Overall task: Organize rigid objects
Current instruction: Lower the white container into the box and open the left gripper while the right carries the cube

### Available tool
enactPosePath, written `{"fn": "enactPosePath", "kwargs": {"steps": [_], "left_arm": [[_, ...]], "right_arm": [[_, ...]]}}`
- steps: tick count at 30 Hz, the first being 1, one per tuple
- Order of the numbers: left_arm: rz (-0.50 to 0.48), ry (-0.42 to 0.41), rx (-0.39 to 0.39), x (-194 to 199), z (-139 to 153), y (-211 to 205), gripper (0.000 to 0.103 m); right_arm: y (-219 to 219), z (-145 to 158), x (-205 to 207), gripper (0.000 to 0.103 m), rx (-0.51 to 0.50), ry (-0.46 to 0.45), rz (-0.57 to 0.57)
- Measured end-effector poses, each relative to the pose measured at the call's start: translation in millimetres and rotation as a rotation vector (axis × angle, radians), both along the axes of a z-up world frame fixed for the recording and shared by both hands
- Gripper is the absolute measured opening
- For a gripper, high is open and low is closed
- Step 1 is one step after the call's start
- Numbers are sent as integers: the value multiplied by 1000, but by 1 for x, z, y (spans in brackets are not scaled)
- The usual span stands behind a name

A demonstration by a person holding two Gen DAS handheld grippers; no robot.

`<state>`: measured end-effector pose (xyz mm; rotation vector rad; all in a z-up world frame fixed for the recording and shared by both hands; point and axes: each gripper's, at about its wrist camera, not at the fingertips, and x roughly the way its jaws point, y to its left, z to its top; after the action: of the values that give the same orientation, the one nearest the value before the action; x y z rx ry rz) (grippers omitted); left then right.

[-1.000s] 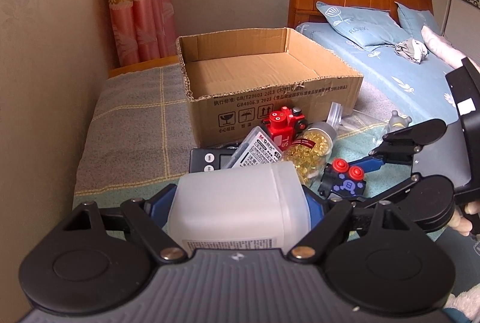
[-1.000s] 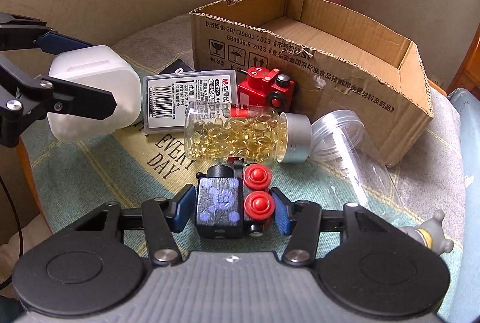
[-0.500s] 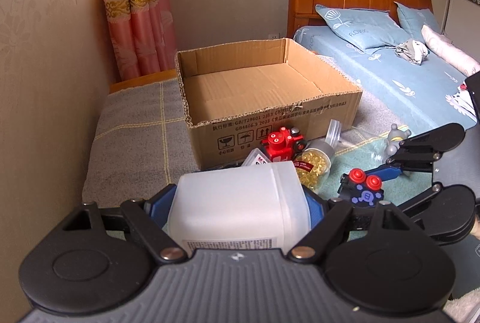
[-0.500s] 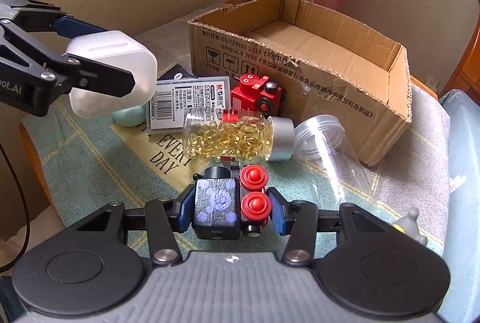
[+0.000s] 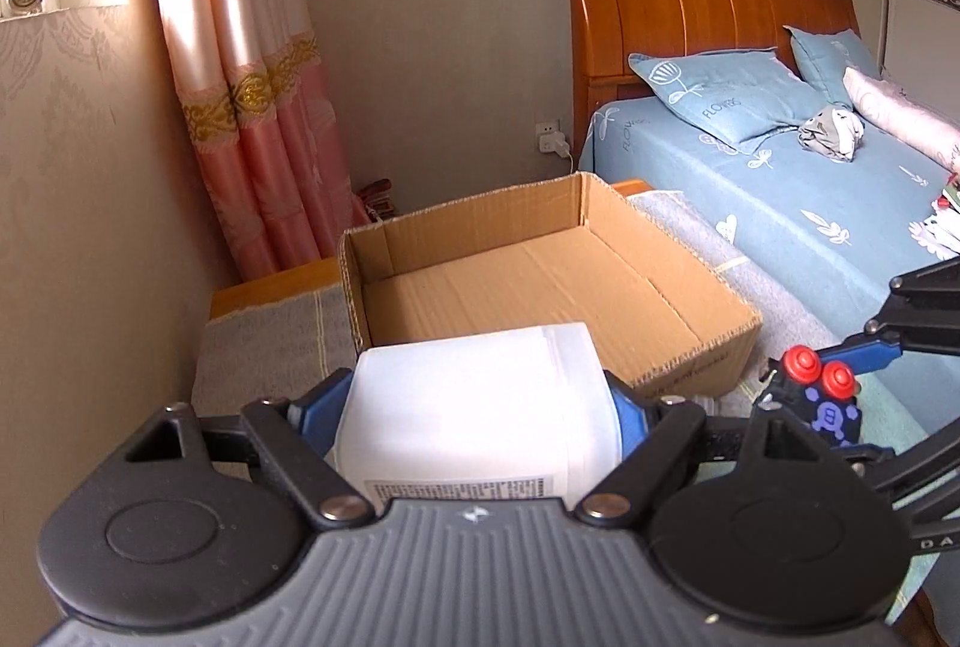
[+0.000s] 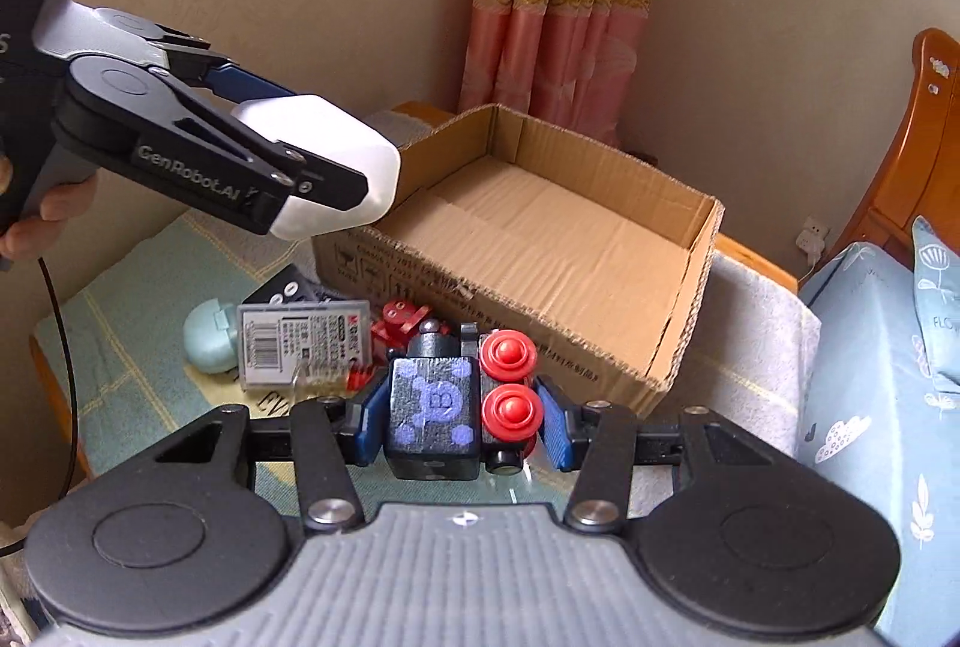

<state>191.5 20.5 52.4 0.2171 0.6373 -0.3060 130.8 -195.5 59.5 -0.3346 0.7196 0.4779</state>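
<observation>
My left gripper [image 5: 474, 407] is shut on a white plastic jar [image 5: 474, 401] and holds it in the air at the near edge of an open, empty cardboard box [image 5: 540, 281]. In the right wrist view the jar [image 6: 336, 167] hangs over the box's left corner [image 6: 540, 227]. My right gripper [image 6: 462, 419] is shut on a black toy block with purple marks and red knobs [image 6: 462, 407], held above the table just short of the box's front wall. The toy also shows in the left wrist view [image 5: 810, 401].
On the green cloth in front of the box lie a staple box [image 6: 300, 341], a red toy [image 6: 402, 317], a pale green object [image 6: 207, 341] and a dark calculator [image 6: 285, 290]. A bed [image 5: 810, 179] stands to the right, a curtain [image 5: 252, 107] behind.
Both grippers have risen with their loads and moved toward the box. The jar now hangs at the box's near edge; the items on the cloth have dropped out of the left wrist view.
</observation>
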Motion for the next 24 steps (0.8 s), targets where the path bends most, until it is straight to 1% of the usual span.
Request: {"fn": "enactPosePath", "kwargs": {"steps": [6,10,13,14,15,16,18,22,24], "left_arm": [[15,2,26,60,4,-13,83],[33,22,36,98,0,-20,83],[53,26,29,121,-6,-24,83],[62,22,34,128,-9,-26,85],[77,22,39,134,-12,-26,90],[91,28,41,138,-14,-26,93],[99,38,32,141,-18,-23,93],[99,39,2,127,-15,-14,95],[100,39,10,117,-11,-9,100]], "right_arm": [[-9,16,23,55,5,-27,-31],[-12,19,39,55,8,-29,-53],[-14,19,46,55,5,-29,-68],[-15,20,48,55,7,-27,-75],[-15,20,50,55,7,-25,-79],[-16,19,51,55,7,-23,-84],[-16,19,52,55,6,-21,-86],[-15,18,56,55,-3,-16,-91],[-14,17,59,55,-2,-9,-98]]}}
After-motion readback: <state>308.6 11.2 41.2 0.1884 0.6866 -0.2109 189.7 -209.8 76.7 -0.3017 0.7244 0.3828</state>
